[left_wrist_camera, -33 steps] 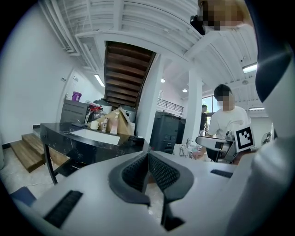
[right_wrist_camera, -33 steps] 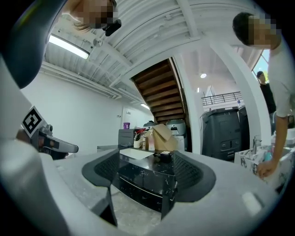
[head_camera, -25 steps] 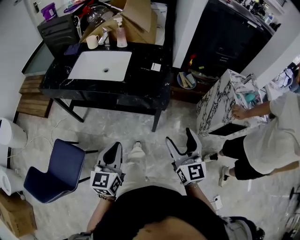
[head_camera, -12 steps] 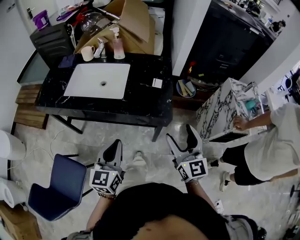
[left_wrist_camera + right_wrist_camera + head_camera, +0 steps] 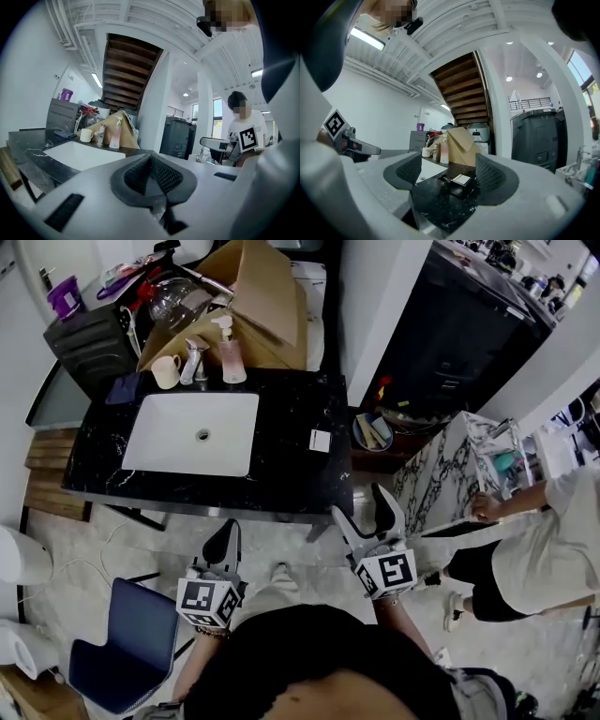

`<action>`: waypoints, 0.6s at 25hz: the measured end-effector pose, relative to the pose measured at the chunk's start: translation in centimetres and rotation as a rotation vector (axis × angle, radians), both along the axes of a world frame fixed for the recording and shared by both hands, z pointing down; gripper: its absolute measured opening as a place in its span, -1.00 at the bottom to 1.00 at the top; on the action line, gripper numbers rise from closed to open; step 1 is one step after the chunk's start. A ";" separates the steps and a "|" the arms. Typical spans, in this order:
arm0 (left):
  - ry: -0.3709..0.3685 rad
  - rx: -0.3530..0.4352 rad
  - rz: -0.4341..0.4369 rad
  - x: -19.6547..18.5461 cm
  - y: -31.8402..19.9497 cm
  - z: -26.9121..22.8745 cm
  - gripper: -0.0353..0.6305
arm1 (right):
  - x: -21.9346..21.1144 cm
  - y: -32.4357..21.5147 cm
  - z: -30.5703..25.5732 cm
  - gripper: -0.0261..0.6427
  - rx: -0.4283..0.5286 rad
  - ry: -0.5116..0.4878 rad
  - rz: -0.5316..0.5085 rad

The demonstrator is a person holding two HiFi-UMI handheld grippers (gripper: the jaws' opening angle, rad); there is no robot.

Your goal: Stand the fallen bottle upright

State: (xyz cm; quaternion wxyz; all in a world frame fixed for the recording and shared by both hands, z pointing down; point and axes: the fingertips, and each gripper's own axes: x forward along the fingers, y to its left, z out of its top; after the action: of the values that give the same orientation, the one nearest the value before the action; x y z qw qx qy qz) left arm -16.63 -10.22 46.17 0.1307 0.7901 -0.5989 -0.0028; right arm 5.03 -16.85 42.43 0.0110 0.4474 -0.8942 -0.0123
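Lying on its side on the black marble counter, the fallen bottle looked small and dark to us, with a white face turned upward and what seemed a short neck on the side nearer the white sink. We held the right gripper near the counter's front edge, its jaws spread wide and empty. In the right gripper view the bottle showed between them, but well beyond their tips. Our left gripper had its jaws pressed together on nothing.
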 end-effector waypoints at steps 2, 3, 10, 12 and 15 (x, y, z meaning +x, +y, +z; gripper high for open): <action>-0.007 0.003 0.005 -0.5 -1.4 -0.1 -0.88 | -0.2 -1.5 -0.1 0.14 0.005 0.003 0.003; -0.013 0.007 0.005 -0.7 -2.1 -0.3 -0.88 | -0.3 -2.2 -0.1 0.14 0.009 0.006 0.003; -0.021 0.001 0.002 -1.8 -5.4 -0.2 -0.88 | -1.0 -6.6 -1.0 0.14 0.035 0.046 -0.031; -0.019 -0.001 0.003 -1.7 -6.1 -0.1 -0.88 | -1.1 -7.7 -1.2 0.14 0.039 0.065 -0.043; -0.012 0.000 -0.013 -1.7 -7.1 -0.3 -0.88 | -0.9 -9.5 -1.2 0.14 0.030 0.081 -0.044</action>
State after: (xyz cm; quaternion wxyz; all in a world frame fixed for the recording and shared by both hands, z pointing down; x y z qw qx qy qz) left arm -18.35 -17.31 45.92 0.1271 0.7862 -0.6047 0.0009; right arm 4.11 -26.33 41.22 0.0403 0.4269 -0.9023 -0.0442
